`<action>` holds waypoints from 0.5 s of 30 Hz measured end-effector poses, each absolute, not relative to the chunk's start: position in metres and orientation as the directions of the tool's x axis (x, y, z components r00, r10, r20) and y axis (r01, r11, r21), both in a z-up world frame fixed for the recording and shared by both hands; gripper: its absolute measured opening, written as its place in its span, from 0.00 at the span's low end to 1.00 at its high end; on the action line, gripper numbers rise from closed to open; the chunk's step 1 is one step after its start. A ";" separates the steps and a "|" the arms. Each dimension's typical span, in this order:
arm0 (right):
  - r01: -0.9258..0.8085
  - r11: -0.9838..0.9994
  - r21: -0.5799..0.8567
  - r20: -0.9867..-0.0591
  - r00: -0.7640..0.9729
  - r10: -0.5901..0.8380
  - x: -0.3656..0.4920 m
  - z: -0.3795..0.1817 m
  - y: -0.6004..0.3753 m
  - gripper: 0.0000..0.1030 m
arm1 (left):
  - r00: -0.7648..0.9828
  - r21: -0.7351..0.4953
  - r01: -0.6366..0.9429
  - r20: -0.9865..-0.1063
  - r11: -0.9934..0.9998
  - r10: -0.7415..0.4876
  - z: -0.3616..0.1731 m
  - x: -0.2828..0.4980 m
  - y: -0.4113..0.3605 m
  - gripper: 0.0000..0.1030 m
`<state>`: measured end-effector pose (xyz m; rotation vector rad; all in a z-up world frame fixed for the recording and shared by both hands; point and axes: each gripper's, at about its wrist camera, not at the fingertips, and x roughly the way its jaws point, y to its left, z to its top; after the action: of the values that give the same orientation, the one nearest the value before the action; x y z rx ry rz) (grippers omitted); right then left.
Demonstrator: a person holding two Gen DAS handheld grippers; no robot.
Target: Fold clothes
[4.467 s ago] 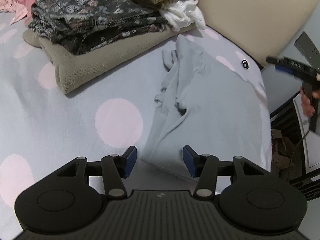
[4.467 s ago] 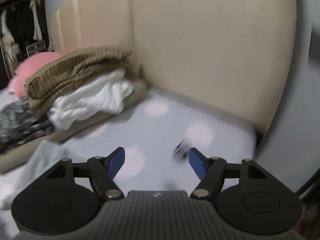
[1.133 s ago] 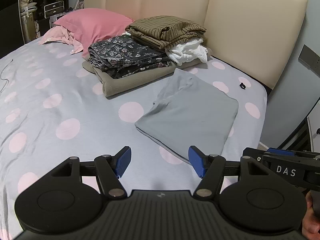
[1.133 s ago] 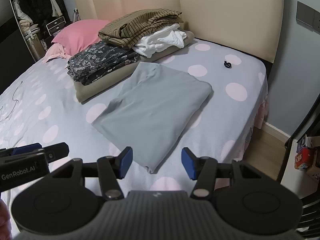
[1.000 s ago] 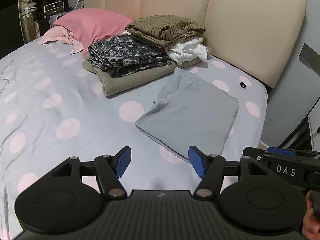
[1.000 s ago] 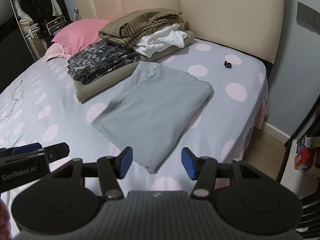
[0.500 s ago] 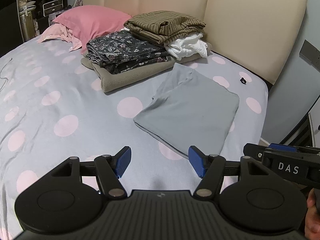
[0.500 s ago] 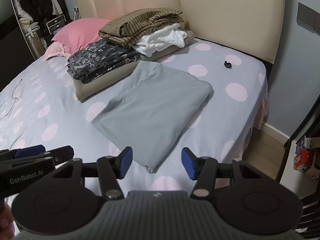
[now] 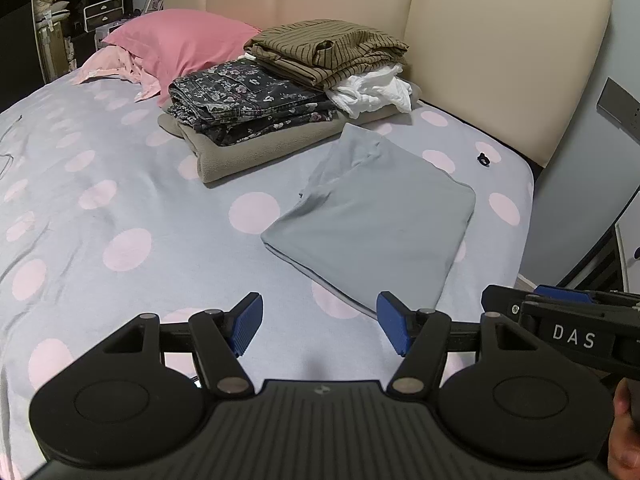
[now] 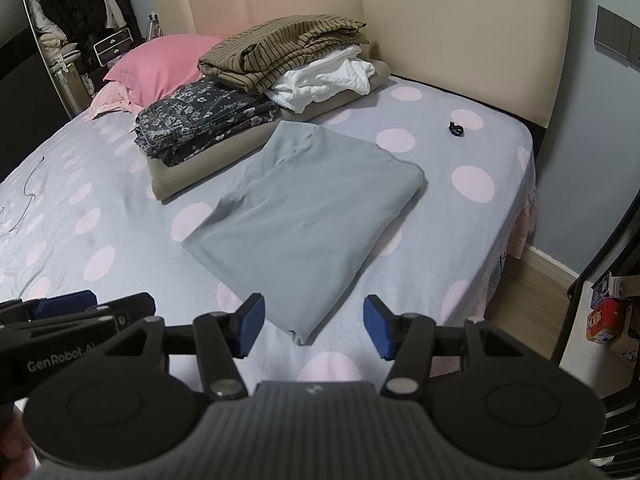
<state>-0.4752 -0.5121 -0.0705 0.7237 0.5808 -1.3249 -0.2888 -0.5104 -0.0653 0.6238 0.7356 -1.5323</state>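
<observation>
Lying flat near the right edge of the bed (image 9: pixel 100 184), close to its head-end corner, the folded pale grey-blue garment (image 9: pixel 376 220) forms a rough rectangle with smooth top layers, a doubled edge showing along its near side and a narrower flap with slight rumples at its far end. It is set at a slant to the bed's edge, and the light grey sheet with pink dots shows all round it.

One such grey garment is in view. Just beyond it, toward the beige padded headboard (image 9: pixel 500 52), stands one stack of four pieces: a beige folded blanket (image 9: pixel 256 148) at the bottom, a dark floral folded garment (image 9: pixel 248 100) on it, a crumpled white cloth (image 9: pixel 372 94) beside that, and an olive striped folded garment (image 9: pixel 324 52) on top. One pink pillow (image 9: pixel 180 44) lies left of the stack at the head of the bed. One small black ring-like object (image 9: pixel 484 159) sits near the head-end right corner, well apart from the grey garment.

Two grippers hover over the bed's near edge. The left gripper (image 9: pixel 320 322) has its blue-padded jaws apart with nothing between them; the right gripper (image 10: pixel 314 326) likewise has its jaws apart and empty, the grey garment's near corner lying below and clear of them.
</observation>
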 end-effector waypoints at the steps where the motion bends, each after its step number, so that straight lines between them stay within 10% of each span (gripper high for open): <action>1: 0.986 0.088 0.140 -0.742 0.163 -0.650 -0.475 -0.071 -0.512 0.56 | -0.091 -0.091 0.995 -0.756 -0.033 -0.649 -0.065 -0.289 -0.510 0.59; 15: 0.986 0.092 0.140 -0.743 0.166 -0.648 -0.474 -0.071 -0.512 0.56 | -0.107 -0.106 0.994 -0.762 -0.039 -0.639 -0.067 -0.290 -0.511 0.58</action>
<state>-0.4740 -0.5125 -0.0710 0.7238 0.5824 -1.3206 -0.2900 -0.5109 -0.0672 0.6251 0.7549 -1.5419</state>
